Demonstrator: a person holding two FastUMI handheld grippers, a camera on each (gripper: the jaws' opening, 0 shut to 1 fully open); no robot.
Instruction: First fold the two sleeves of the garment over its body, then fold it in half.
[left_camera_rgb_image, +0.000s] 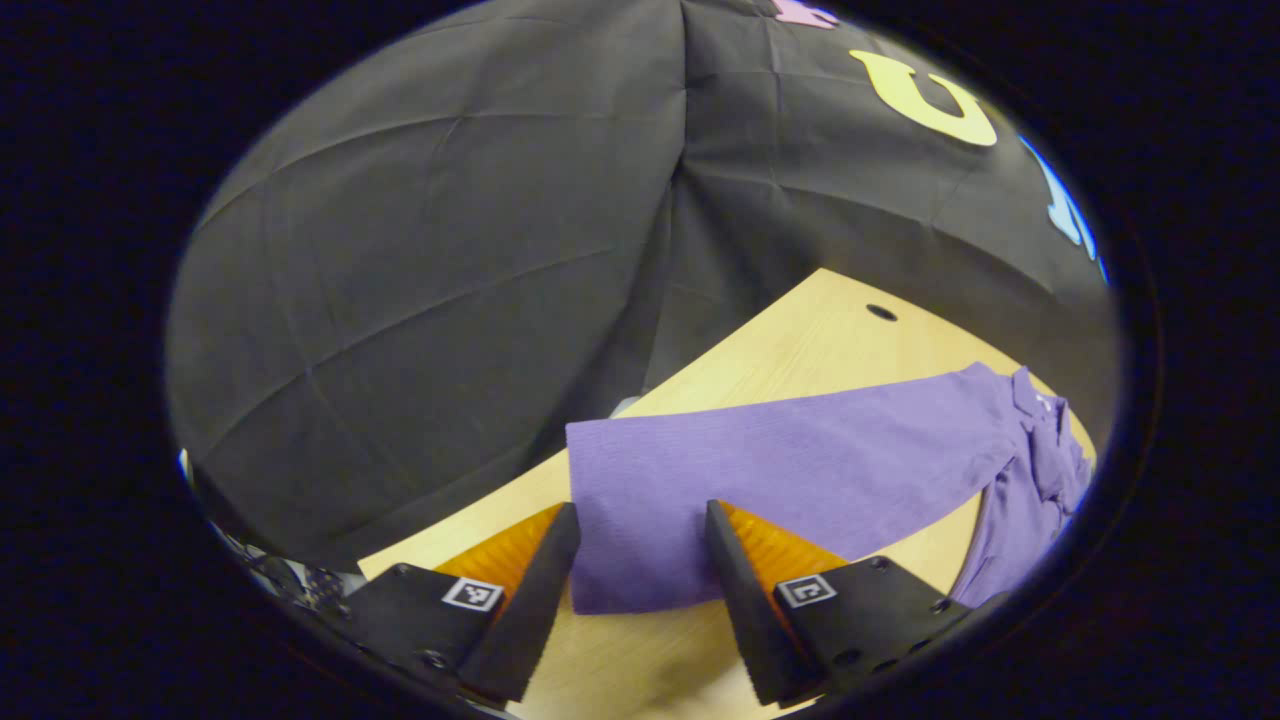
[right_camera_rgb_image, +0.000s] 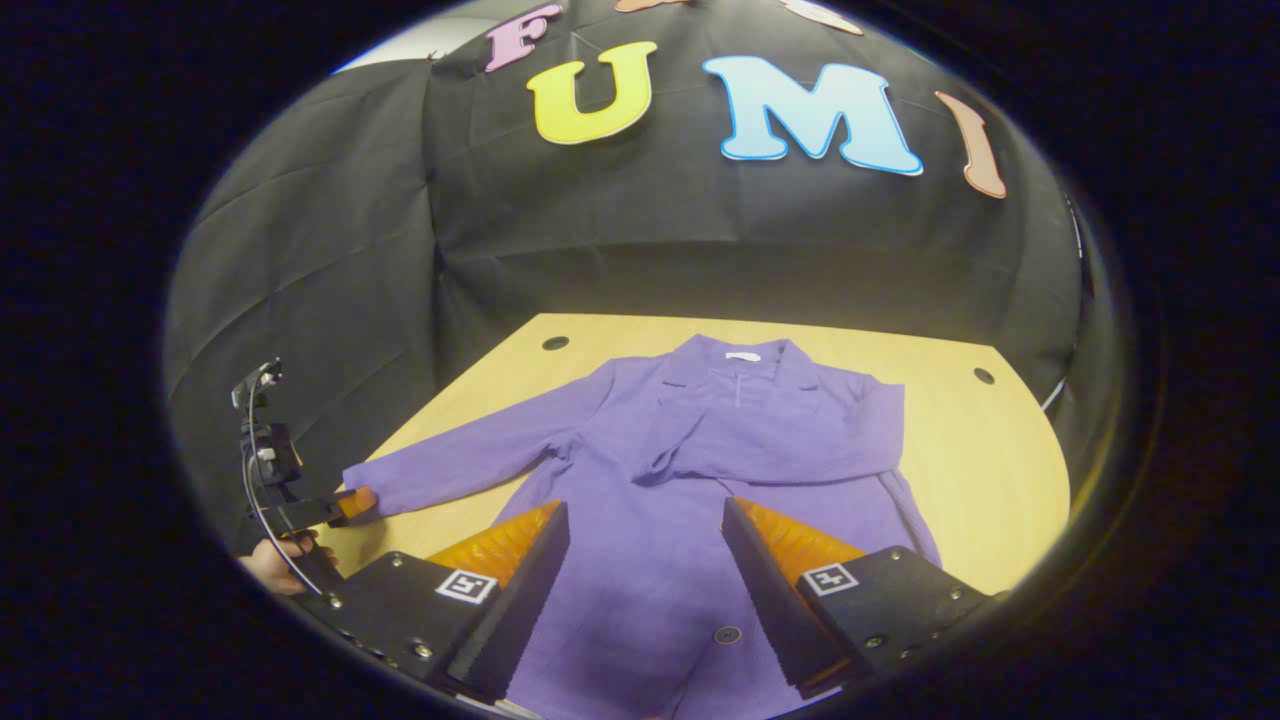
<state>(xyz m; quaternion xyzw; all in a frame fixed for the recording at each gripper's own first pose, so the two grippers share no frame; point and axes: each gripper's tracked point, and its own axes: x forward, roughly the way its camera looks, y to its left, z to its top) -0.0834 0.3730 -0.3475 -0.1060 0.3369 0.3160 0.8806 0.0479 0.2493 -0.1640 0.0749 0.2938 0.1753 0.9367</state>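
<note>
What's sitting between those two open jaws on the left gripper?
In the left gripper view, the cuff end of the purple sleeve lies between the left gripper jaws, on the wooden table.

The purple jacket (right_camera_rgb_image: 640, 560) is a soft, matt cloth with a fine ribbed texture, sort of corduroy-looking, and you can see that grain pretty clearly along the sleeve (left_camera_rgb_image: 800, 460). Its button (right_camera_rgb_image: 727, 634) looks like smooth plastic. The table (right_camera_rgb_image: 990, 470) is pale wood or wood-look laminate, smooth with a faint sheen. The backdrop (left_camera_rgb_image: 420, 280) is matt black woven cloth, creased all over with fold lines.
</note>
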